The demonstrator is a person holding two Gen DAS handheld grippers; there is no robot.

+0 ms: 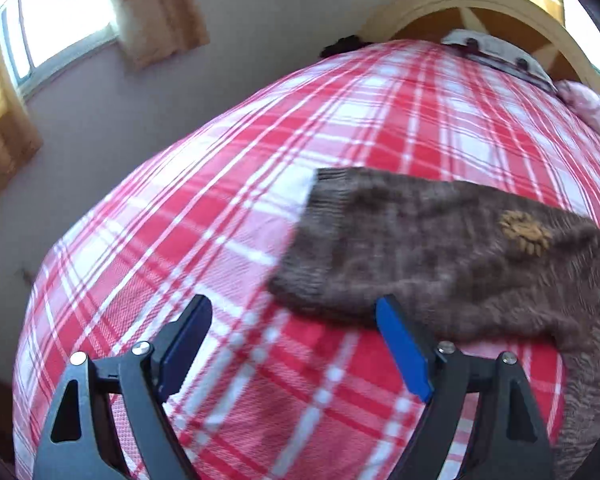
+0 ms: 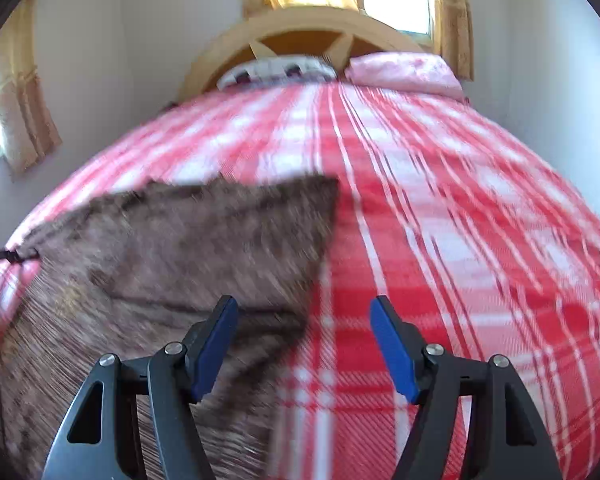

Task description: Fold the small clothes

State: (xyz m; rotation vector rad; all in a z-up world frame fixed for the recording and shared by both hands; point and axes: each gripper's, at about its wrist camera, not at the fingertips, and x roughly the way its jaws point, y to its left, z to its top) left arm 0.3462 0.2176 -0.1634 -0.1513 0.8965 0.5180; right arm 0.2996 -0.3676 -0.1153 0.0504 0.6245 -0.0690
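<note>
A: Left tool (image 1: 294, 322) and right tool (image 2: 304, 326) both stood apart, empty, over the bed (image 2: 440, 208).

B: Brown sweater (image 1: 440, 256) lay mid-bed between them. Risk: slack knit bunching if pinched unevenly.

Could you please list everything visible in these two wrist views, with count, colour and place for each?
Sweater: one, brown knit with a tan emblem, lying on the bed.
Bedspread: one, red and white plaid, covering the bed.
Headboard: one, light wood, arched, far end.
Pillow: one, pink, by the headboard.
White patterned item: one, beside the pillow; too blurred to name.
Curtains: tan, at the windows.
Left gripper: black, blue pads, open, near the sweater's edge.
Right gripper: black, blue pads, open, holding nothing.
</note>
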